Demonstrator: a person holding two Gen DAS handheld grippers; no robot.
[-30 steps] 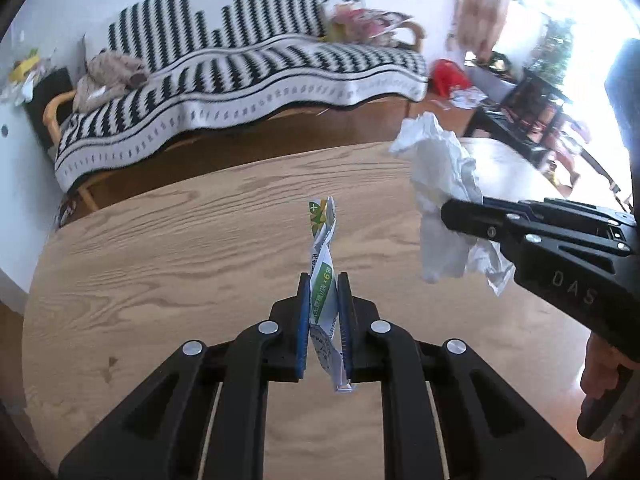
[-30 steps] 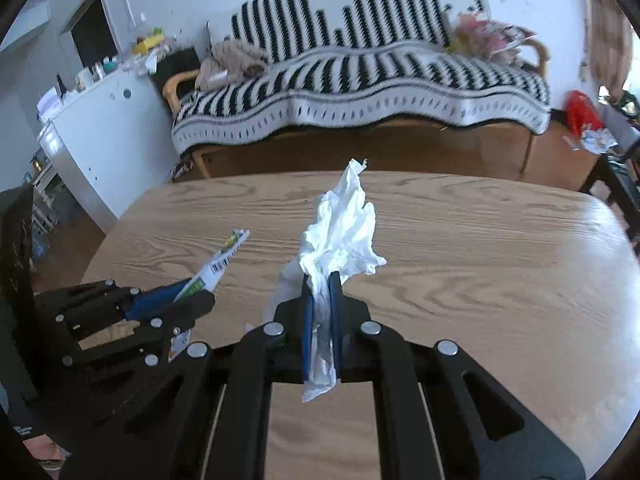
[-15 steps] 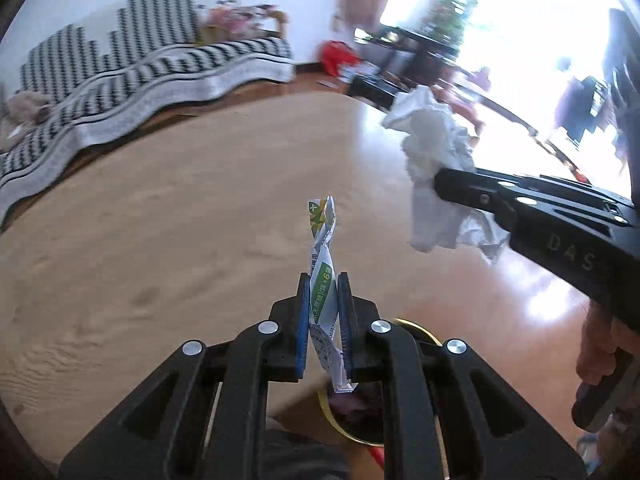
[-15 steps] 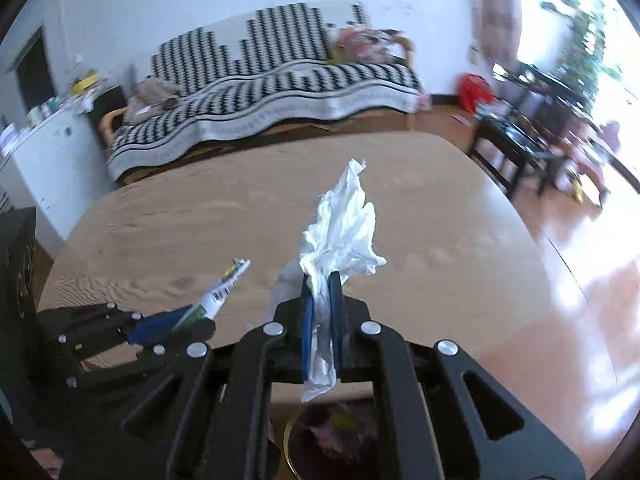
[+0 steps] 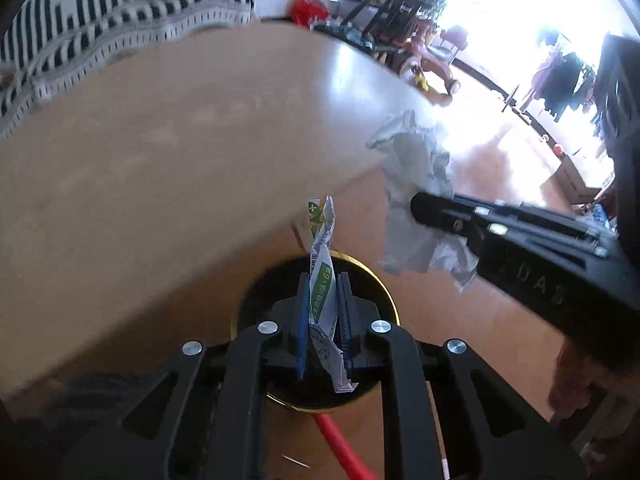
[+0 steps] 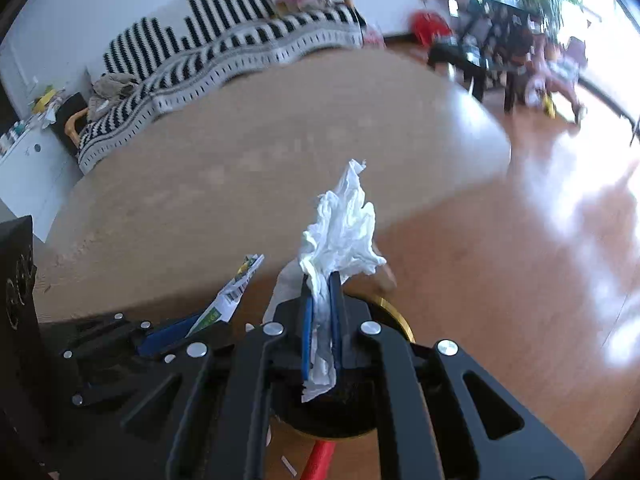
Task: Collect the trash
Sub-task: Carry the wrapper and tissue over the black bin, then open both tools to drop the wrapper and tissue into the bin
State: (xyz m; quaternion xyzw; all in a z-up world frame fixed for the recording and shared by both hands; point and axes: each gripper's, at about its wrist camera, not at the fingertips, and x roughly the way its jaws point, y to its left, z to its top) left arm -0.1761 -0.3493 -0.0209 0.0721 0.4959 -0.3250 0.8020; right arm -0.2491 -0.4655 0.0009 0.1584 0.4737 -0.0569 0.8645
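Note:
My left gripper (image 5: 323, 312) is shut on a green and white wrapper (image 5: 322, 280) and holds it above a round black bin with a gold rim (image 5: 384, 292) on the floor. My right gripper (image 6: 320, 312) is shut on a crumpled white tissue (image 6: 344, 232), also above the bin, whose gold rim (image 6: 396, 316) shows under it. The tissue (image 5: 416, 184) and right gripper (image 5: 432, 204) show at the right of the left wrist view. The wrapper (image 6: 236, 292) and left gripper (image 6: 160, 336) show at the left of the right wrist view.
The wooden table (image 5: 140, 152) lies beyond and left of the bin, its edge close by. A red handle (image 5: 340, 448) lies on the floor beside the bin. A striped sofa (image 6: 240, 40) stands behind the table. Dark furniture (image 5: 384, 4) stands at the far right.
Both grippers have swung right and down off the table with their trash. The bin, first hidden, now sits directly below both grippers.

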